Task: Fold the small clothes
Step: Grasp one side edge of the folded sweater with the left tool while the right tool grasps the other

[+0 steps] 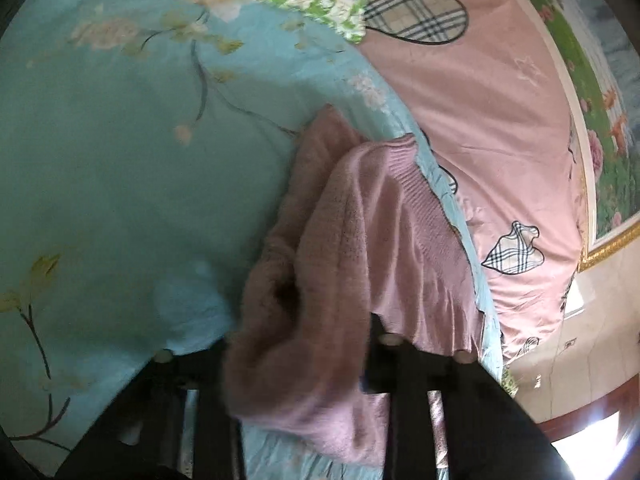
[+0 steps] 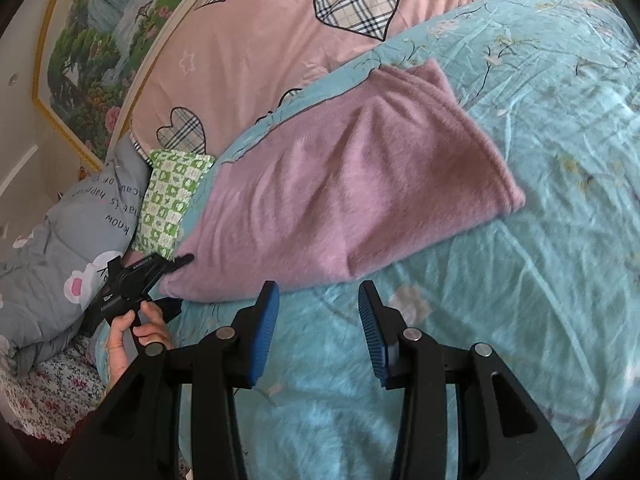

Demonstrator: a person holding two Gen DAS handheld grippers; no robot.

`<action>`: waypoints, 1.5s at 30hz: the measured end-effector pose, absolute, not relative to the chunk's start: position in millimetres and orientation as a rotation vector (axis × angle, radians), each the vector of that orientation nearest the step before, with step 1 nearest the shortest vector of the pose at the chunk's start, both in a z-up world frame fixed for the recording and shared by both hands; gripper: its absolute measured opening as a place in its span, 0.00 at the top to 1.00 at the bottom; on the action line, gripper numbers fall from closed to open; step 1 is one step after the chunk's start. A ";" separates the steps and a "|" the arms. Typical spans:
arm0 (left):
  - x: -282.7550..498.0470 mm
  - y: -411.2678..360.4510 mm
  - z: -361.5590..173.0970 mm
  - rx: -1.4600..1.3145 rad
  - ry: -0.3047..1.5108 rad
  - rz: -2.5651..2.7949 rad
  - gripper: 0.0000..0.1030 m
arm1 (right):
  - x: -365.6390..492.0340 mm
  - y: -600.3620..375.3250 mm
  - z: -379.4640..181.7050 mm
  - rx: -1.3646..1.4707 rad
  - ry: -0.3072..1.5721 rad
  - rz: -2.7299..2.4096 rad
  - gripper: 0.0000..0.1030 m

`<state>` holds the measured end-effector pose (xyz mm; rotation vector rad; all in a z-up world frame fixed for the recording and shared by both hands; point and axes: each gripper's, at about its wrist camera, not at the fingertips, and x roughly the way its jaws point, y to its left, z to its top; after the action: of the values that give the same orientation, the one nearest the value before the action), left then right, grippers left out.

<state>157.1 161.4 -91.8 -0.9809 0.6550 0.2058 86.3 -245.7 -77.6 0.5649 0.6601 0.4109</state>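
Observation:
A small fuzzy pink-mauve sweater (image 2: 344, 184) lies on the light blue floral quilt (image 2: 520, 280). My left gripper (image 1: 298, 360) is shut on a corner of the sweater (image 1: 340, 260) and lifts it; the cloth bunches between the jaws and hides the pads. In the right wrist view the left gripper (image 2: 176, 270) shows at the sweater's left corner, held by a hand. My right gripper (image 2: 318, 300) is open and empty, its blue pads (image 2: 266, 332) just in front of the sweater's near edge, above the quilt.
A pink duvet with plaid hearts (image 2: 300, 20) lies behind the quilt. A green patterned pillow (image 2: 168, 200) and a grey quilted cushion (image 2: 60, 232) sit at the left. A framed landscape picture (image 2: 92, 40) hangs on the wall.

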 end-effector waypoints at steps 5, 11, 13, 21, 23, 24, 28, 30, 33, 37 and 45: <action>162.5 123.3 -49.7 -0.776 0.609 0.089 0.90 | 106.3 -257.0 -68.2 0.559 0.643 0.407 0.58; 181.8 31.7 -0.9 -0.504 0.572 -0.121 0.91 | 123.5 -275.4 -63.5 0.597 0.620 0.394 0.58; 187.3 -2.2 3.4 -0.441 0.573 -0.189 0.91 | 126.0 -284.7 -62.2 0.613 0.607 0.381 0.58; 226.2 -103.5 -63.9 -0.264 0.778 -0.299 0.91 | 151.2 -312.1 -56.1 0.638 0.607 0.370 0.58; 229.7 -103.4 -72.5 -0.266 0.791 -0.291 0.91 | 163.2 -310.6 -53.7 0.625 0.622 0.392 0.58; 229.0 -101.9 -72.2 -0.277 0.786 -0.297 0.91 | 171.6 -307.5 -51.4 0.610 0.636 0.406 0.58; 227.7 -96.6 -66.0 -0.295 0.774 -0.305 0.91 | 210.9 -286.5 -41.8 0.534 0.677 0.489 0.49; 228.6 -95.6 -68.2 -0.297 0.777 -0.305 0.91 | 232.3 -269.0 -37.8 0.483 0.705 0.541 0.46; 225.4 -92.6 -69.8 -0.298 0.776 -0.304 0.91 | 259.2 -239.1 -35.1 0.387 0.784 0.631 0.42; 226.7 -95.1 -68.9 -0.307 0.776 -0.303 0.91 | 273.3 -199.4 -31.2 0.212 0.834 0.657 0.30; 224.8 -96.2 -69.1 -0.302 0.777 -0.297 0.91 | 297.7 -152.6 -26.1 -0.010 0.839 0.610 0.29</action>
<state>224.8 -96.2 -69.1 -0.3019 0.7767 -0.2974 297.7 -152.6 -26.1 -0.0100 0.8390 0.6099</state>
